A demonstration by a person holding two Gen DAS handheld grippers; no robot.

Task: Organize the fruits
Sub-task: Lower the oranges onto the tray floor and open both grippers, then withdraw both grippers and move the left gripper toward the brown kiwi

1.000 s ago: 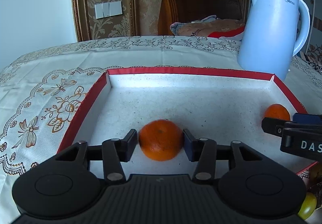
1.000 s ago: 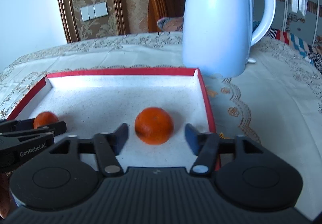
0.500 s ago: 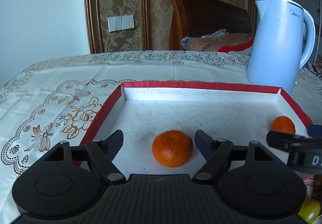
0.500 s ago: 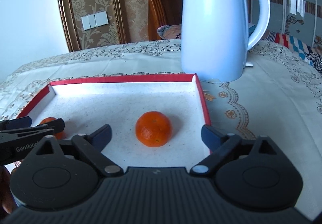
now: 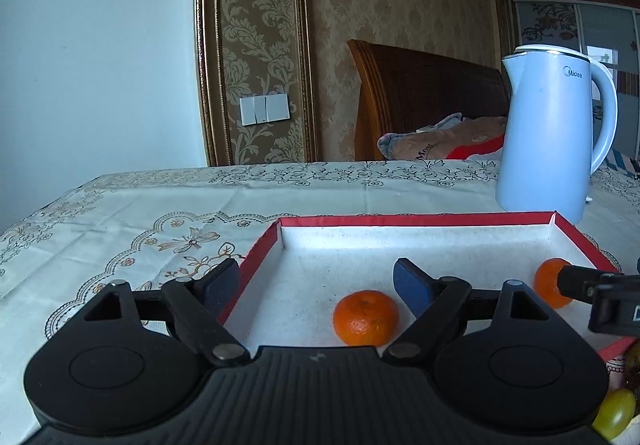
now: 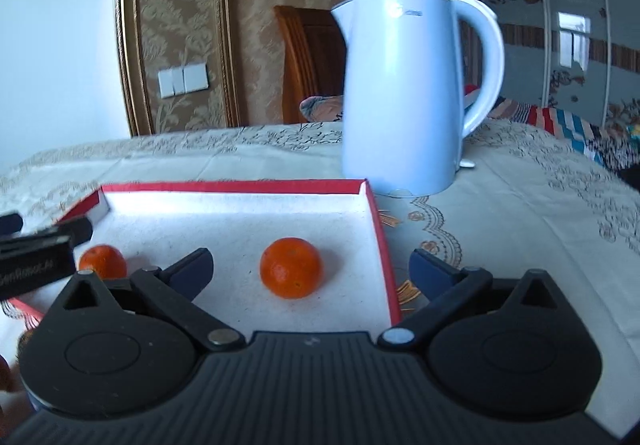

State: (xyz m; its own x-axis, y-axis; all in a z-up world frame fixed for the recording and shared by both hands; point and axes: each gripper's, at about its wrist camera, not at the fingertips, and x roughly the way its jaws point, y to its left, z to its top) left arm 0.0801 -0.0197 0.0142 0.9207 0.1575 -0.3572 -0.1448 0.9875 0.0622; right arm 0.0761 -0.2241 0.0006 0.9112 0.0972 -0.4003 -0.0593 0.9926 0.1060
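Left gripper (image 5: 316, 287) jaws wide, empty | right gripper (image 6: 310, 269) jaws wide, empty | two round orange mandarins (image 5: 366, 317) (image 6: 291, 267) rest in red-rimmed white tray (image 6: 372, 213) | withdraw straight, avoid nudging fruit.

An embroidered tablecloth (image 5: 168, 213) covers the table, bearing a red-rimmed tray (image 5: 416, 220) and a kettle (image 5: 548, 133).

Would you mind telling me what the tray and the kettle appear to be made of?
The tray looks like cardboard: thin red walls with folded corners and a matte, speckled white lining. The kettle seems to be smooth plastic, pale blue with a soft sheen and a moulded handle, though a coated metal shell can't be ruled out.
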